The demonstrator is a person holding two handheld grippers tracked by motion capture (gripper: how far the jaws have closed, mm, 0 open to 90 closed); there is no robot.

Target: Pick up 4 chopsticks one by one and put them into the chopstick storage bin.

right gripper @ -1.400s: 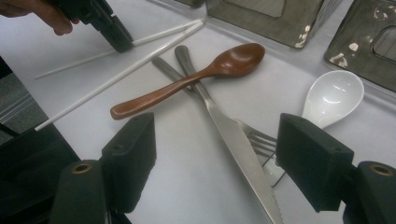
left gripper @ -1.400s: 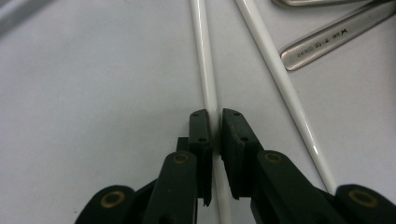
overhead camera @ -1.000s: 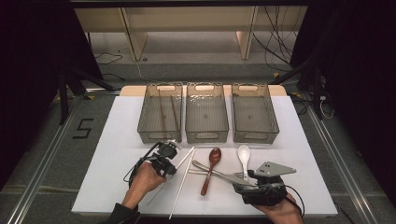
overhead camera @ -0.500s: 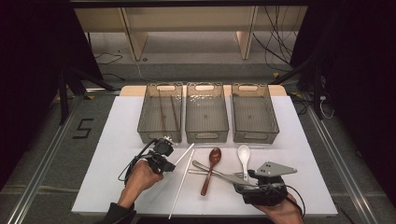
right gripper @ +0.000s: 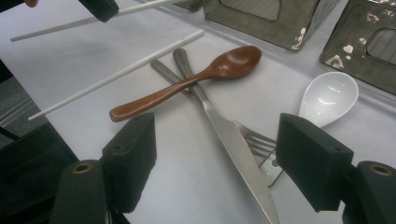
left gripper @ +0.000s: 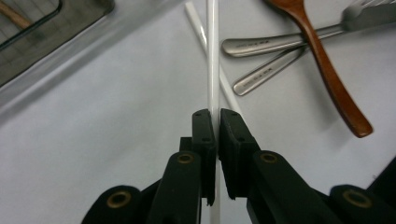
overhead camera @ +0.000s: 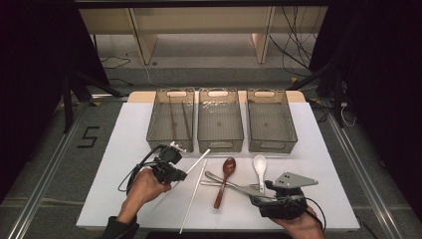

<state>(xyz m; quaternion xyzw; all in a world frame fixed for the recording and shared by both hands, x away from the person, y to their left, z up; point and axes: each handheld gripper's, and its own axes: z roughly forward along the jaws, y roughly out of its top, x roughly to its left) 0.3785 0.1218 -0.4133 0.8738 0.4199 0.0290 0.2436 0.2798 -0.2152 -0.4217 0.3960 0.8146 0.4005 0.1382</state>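
While clamped on one white chopstick, left gripper hovering just short of the left bin (two dark sticks already inside). Right gripper gaping, empty. Left to sort, by the look of it: second chopstick, wooden spoon, white spoon, knife, fork.

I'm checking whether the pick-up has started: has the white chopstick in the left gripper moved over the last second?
Yes. The white chopstick, clamped in the left gripper, has lifted and swung its tip toward the left bin.
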